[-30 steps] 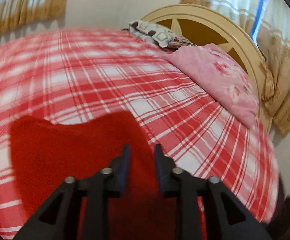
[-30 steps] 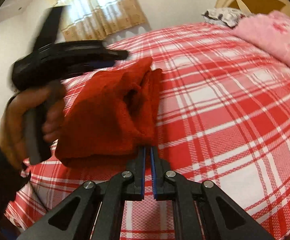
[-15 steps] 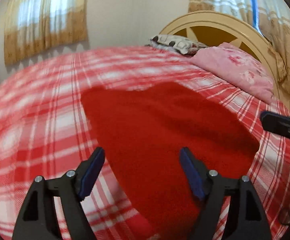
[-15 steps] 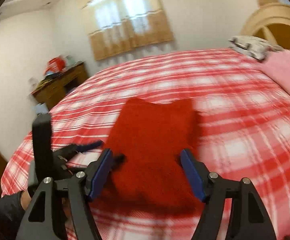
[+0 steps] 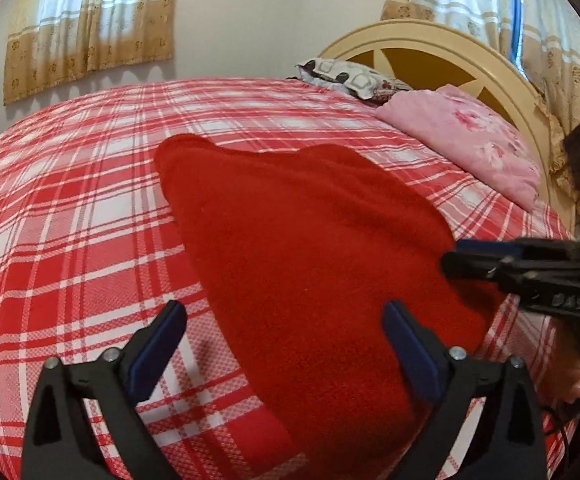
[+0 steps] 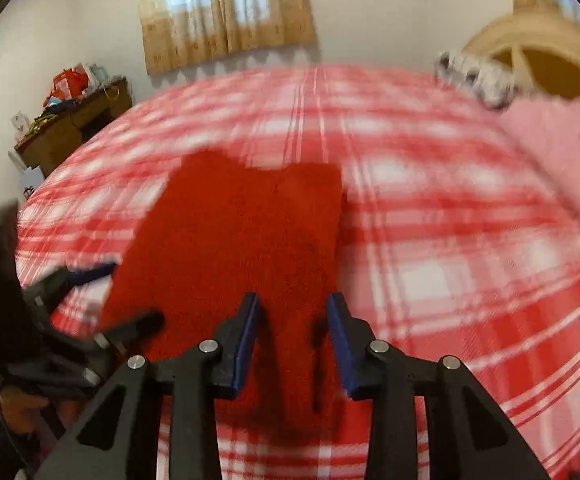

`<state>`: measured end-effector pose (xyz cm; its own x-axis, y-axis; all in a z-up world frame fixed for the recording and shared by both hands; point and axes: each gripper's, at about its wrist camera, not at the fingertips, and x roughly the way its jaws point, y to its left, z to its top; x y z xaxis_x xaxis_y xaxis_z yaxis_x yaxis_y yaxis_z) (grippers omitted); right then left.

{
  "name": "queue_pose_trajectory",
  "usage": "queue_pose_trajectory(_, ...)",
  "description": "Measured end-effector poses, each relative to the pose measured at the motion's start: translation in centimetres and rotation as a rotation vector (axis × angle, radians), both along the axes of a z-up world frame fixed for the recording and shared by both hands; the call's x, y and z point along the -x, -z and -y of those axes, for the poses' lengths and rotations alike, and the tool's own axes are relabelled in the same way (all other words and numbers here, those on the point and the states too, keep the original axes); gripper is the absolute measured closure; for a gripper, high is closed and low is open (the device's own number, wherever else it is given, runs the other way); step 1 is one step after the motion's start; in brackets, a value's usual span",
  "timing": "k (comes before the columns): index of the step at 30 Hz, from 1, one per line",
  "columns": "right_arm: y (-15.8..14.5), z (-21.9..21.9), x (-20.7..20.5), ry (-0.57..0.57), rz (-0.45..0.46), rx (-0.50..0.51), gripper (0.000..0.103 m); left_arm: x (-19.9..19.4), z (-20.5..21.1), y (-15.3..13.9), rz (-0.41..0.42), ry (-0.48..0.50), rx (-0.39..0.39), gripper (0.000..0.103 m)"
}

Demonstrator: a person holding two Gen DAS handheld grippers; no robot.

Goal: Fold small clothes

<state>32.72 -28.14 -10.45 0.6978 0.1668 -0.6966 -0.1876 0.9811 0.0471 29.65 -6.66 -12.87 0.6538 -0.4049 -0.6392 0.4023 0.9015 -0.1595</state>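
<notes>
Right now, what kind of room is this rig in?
A bedroom, most likely: a bed with a red plaid sheet, an arched headboard with pillows against it, and curtained windows.

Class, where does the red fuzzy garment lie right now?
The red fuzzy garment lies flat on the red-and-white plaid bedspread, central in both wrist views, nearer than the pink floral blanket beside the headboard.

A bed covered by a red-and-white plaid sheet [image 5: 69,240] bears a flat red garment [image 5: 310,260], a pink blanket [image 5: 470,140] and a patterned pillow [image 5: 346,76].
</notes>
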Motion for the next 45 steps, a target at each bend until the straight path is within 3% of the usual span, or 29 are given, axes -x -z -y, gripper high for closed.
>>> queue_pose_trajectory(4,-1.5,-2.2,-1.5,-0.095,0.005,-0.049,0.066,-0.5,-0.3,0.6,-0.043,-0.005,0.021,0.0)
queue_pose_trajectory(11,2.9,-2.5,-4.9,-0.089,-0.112,0.025,0.067,-0.4,-0.3,0.8,-0.061,-0.01,0.028,0.0)
queue_pose_trajectory(19,3.5,-0.2,-4.8,-0.102,-0.099,-0.031,0.068,-0.8,-0.3,1.2,-0.103,0.017,0.047,0.0)
queue_pose_trajectory(27,4.2,0.8,-5.2,-0.112,-0.075,-0.103,0.067,-0.3,-1.2,0.8,-0.079,0.011,0.091,0.0)
queue_pose_trajectory(31,4.1,0.9,-5.5,-0.117,-0.091,-0.109,0.067,-0.5,-2.5,0.2,-0.061,-0.042,0.155,0.0)
queue_pose_trajectory(34,4.0,0.9,-5.1,-0.136,-0.075,-0.094,0.067,-1.9,-3.2,0.9,-0.129,-0.091,0.192,0.0)
queue_pose_trajectory(36,3.6,0.9,-4.7,-0.163,-0.065,-0.087,0.065,-2.3,-2.9,1.4,-0.163,-0.082,0.195,0.0)
queue_pose_trajectory(40,2.0,3.3,-5.0,-0.162,-0.079,-0.244,0.061,-1.9,-2.0,1.6,-0.159,-0.049,0.162,0.0)
queue_pose_trajectory(42,1.3,4.9,-5.7,-0.112,-0.048,-0.308,0.041,-1.8,-2.0,1.7,-0.16,-0.049,0.167,0.0)
queue_pose_trajectory(45,1.7,6.7,-8.0,-0.054,-0.072,-0.367,0.036,-1.8,-2.0,1.6,-0.158,-0.035,0.176,0.0)
